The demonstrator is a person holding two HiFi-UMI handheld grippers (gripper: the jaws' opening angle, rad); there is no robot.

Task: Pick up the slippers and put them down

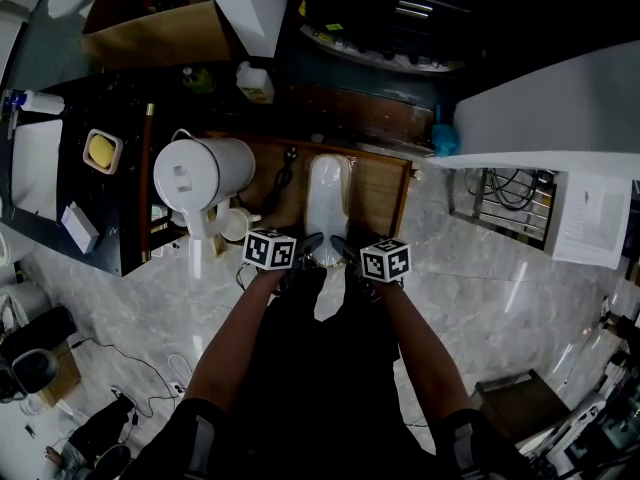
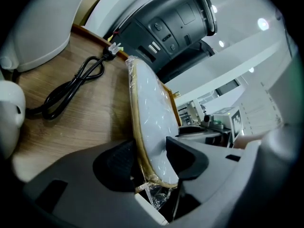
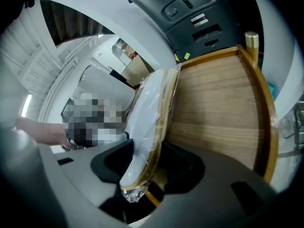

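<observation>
Slippers, white, flat, tan-edged, sealed in clear plastic wrap [image 1: 327,203]: lying lengthwise on light wooden board with raised rim [image 1: 385,193], white face up in head view, near end toward the person.

Left gripper [image 1: 308,246]: jaws closed on near end of slippers; left gripper view shows one dark pad against the tan edge and the other on the white face [image 2: 149,113]. Crumpled wrap sticks out below the pads.

Right gripper [image 1: 345,248]: jaws likewise clamped on same near end, just beside left gripper; right gripper view shows slippers [image 3: 147,108] pinched between both pads.

Cannot tell whether the near end is off the board.

Black coiled power cable [image 2: 71,87] on board left of slippers, apart from them. White cylindrical appliance [image 1: 200,173] further left.
</observation>
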